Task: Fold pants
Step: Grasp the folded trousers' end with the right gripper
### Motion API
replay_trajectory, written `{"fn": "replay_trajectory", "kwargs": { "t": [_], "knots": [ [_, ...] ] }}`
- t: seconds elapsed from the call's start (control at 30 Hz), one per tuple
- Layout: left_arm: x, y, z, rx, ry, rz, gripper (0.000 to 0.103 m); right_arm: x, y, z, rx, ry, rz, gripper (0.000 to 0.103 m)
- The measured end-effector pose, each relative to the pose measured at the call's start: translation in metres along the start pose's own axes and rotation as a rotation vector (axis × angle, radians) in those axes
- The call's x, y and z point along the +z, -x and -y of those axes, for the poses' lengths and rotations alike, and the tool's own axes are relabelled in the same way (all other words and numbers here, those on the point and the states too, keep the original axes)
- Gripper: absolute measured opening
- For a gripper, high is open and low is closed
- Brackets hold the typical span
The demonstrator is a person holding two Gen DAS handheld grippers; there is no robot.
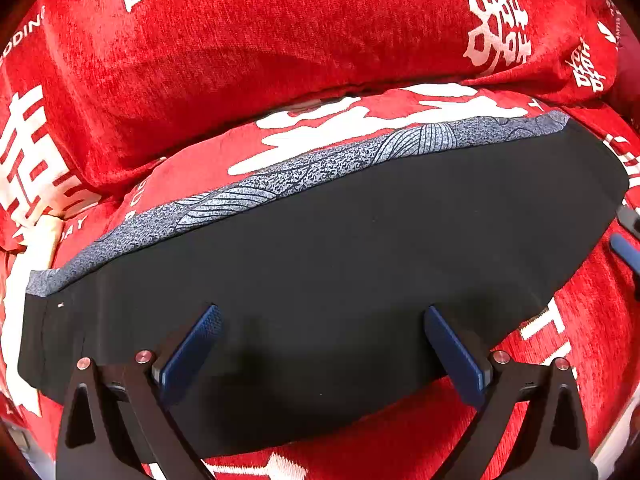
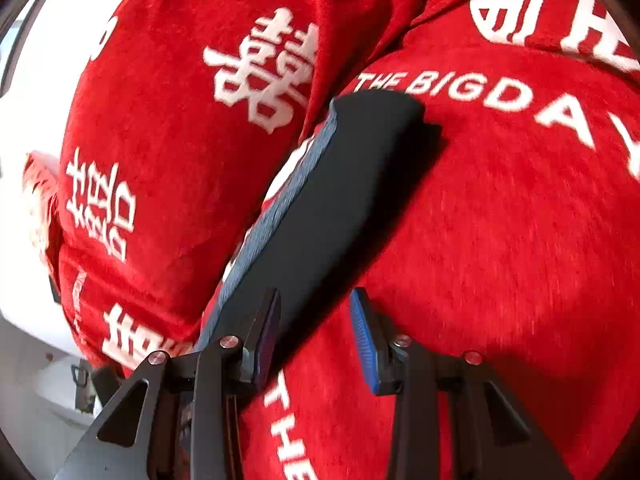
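I see the black folded pants with a grey-blue wave-patterned band [image 1: 320, 248] lying flat on the red plush cover printed with white characters and lettering [image 1: 240, 40], and I place everything against that garment. Through the left wrist camera it stretches as a long dark slab across the seat, its patterned band along the far edge, nearest the red backrest cushion that rises just behind it. My left gripper [image 1: 322, 354] hangs over the near edge of the pants with its jaws spread wide; the two blue-padded fingers [image 1: 192, 354] stand well apart and nothing sits between them, though I cannot tell whether their tips touch the cloth beneath. At the right edge of that view, beside the right end of the pants, I make out a small blue and black piece of the other tool [image 1: 626, 248]. Through the right wrist camera I look along the pants [image 2: 340, 200] from their end, the patterned band on the left side and the red cover bulging on both sides. My right gripper [image 2: 314, 336] has its jaws partly apart over the near end of the garment; the left pad [image 2: 266, 344] sits at the pants' edge, the right pad [image 2: 366, 344] over red cover, and they clamp nothing that I can see.
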State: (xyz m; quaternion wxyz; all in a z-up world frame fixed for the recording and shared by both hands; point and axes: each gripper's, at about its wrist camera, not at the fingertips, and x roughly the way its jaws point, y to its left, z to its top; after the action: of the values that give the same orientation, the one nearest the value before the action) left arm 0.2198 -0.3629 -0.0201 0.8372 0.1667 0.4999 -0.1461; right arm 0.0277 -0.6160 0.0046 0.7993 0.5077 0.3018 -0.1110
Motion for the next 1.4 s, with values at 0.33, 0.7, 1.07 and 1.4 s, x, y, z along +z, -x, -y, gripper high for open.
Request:
{"fn": "replay_trajectory", "kwargs": {
  "t": [0.33, 0.7, 1.07, 1.4],
  "knots": [
    [0.004, -0.011, -0.004, -0.024, 0.032, -0.005, 0.102, 0.019, -0.01, -0.02, -0.05, 0.092, 0.01, 0.013],
    [0.003, -0.007, -0.002, -0.009, 0.025, -0.011, 0.102, 0.008, 0.012, 0.012, -0.005, -0.025, 0.013, 0.04],
    [0.001, -0.009, 0.002, -0.011, 0.021, 0.001, 0.102, 0.045, -0.003, 0.023, -0.063, -0.1, 0.063, 0.04],
    [0.028, 0.001, 0.017, -0.061, -0.002, 0.014, 0.102, 0.058, -0.03, 0.02, 0.089, -0.093, 0.045, 0.042]
  ]
}}
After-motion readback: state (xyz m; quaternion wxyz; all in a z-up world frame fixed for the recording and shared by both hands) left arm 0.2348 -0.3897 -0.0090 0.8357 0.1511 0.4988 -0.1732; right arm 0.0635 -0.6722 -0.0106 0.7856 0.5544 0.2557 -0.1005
